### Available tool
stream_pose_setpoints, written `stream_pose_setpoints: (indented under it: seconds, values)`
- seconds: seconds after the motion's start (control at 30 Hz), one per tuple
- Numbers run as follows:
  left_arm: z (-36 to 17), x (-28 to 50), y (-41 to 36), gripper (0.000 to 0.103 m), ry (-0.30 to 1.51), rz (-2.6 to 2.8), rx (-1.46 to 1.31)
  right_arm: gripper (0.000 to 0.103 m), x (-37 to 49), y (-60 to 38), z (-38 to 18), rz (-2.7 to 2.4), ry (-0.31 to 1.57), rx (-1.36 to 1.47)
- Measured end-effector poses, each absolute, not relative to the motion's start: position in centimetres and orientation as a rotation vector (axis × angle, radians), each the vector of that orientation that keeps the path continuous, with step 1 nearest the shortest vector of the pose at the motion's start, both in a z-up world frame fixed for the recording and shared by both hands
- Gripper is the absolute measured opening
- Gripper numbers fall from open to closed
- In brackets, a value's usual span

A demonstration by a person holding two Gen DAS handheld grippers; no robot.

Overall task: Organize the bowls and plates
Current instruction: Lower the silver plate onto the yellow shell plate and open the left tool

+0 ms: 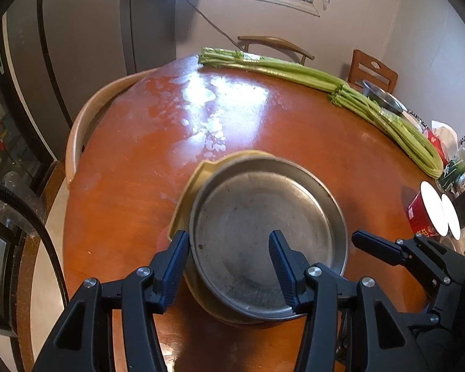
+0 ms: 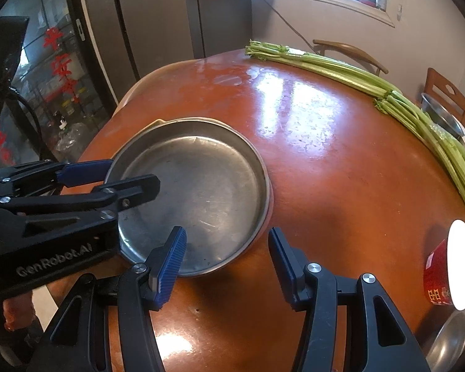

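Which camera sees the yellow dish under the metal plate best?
The left wrist view: the yellow dish sticks out beside the metal plate. The right wrist view shows only a thin pale edge behind the plate.

Left tool [image 1: 229, 255], right tool [image 2: 228, 255]: black frames, ribbed blue pads, silver screws, "GenRobot.AI" lettering.

The round, glossy reddish-brown wooden counter [image 2: 325, 161] carries a yellow dish [image 1: 198, 179] with a round grey metal plate [image 1: 263, 223] stacked in it, two long bundles of green celery stalks [image 1: 294, 71] along its far edge, a steel bowl [image 1: 383, 97] and a red cup [image 2: 435, 279].
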State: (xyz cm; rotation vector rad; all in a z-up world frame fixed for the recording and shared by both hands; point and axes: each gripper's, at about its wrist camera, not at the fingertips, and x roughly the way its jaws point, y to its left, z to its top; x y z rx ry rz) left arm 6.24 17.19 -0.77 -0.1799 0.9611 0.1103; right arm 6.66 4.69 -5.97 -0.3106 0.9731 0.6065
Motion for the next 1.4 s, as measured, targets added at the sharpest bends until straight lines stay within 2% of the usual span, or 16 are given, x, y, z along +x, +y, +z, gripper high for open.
stream_pose_setpoints:
  seconds: [0.3,0.57,1.03,1.4]
  values:
    - [0.9,5.3,18.1,0.054,0.918,0.150,-0.176,0.057,6.6,4.2,-5.4,0.628,0.967,-0.275]
    - [1.1,3.9,19.6,0.058,0.921,0.197,-0.196,0.057,6.6,3.3,-4.3,0.646,0.950,-0.242]
    - [-2.6,3.3,19.6,0.062,1.048,0.137,-0.345,0.057,5.8,2.6,-4.4,0.681,0.956,-0.235]
    - [-3.7,6.1,17.4,0.062,1.075,0.124,-0.323,0.057,6.4,1.5,-4.9,0.664,0.973,-0.220]
